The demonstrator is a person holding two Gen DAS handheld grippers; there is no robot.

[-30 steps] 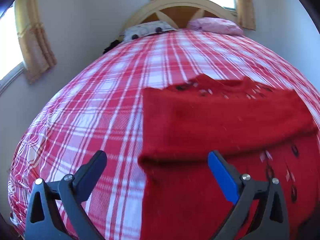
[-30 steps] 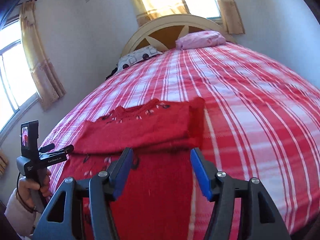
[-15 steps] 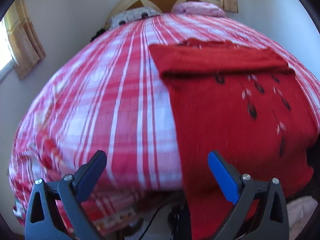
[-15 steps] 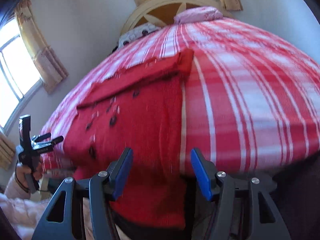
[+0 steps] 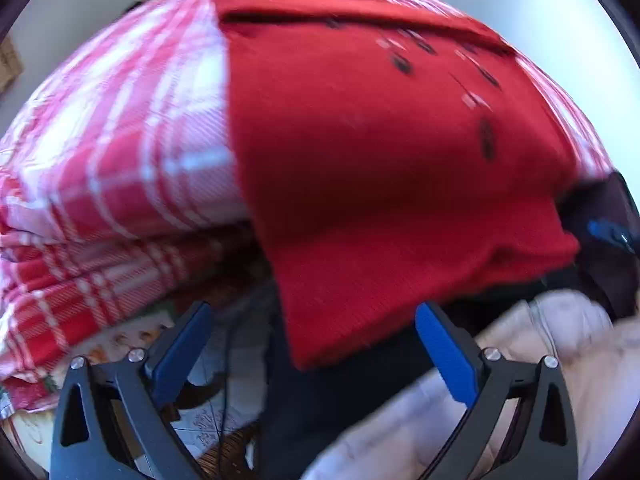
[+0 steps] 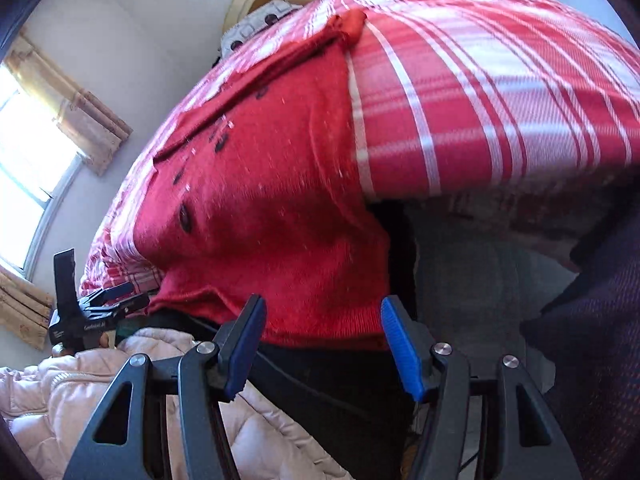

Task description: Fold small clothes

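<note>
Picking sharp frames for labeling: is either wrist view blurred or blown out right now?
Left wrist view: red sweater and plaid bedspread smeared by motion blur. Right wrist view: milder blur, sweater knit readable, but the window is overexposed. Both show fisheye bending.

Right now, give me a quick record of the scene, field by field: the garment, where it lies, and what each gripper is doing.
garment: red sweater with small dark marks, top part folded over
position: on the red checked bedspread, bottom hem hanging over the bed's near edge
left gripper: open, fingers either side of the hem's left corner, holding nothing
right gripper: open, fingers straddling the hem's right corner, holding nothing
nearby: pale pink padded jacket below the hem
image quality: motion blur in both views
</note>
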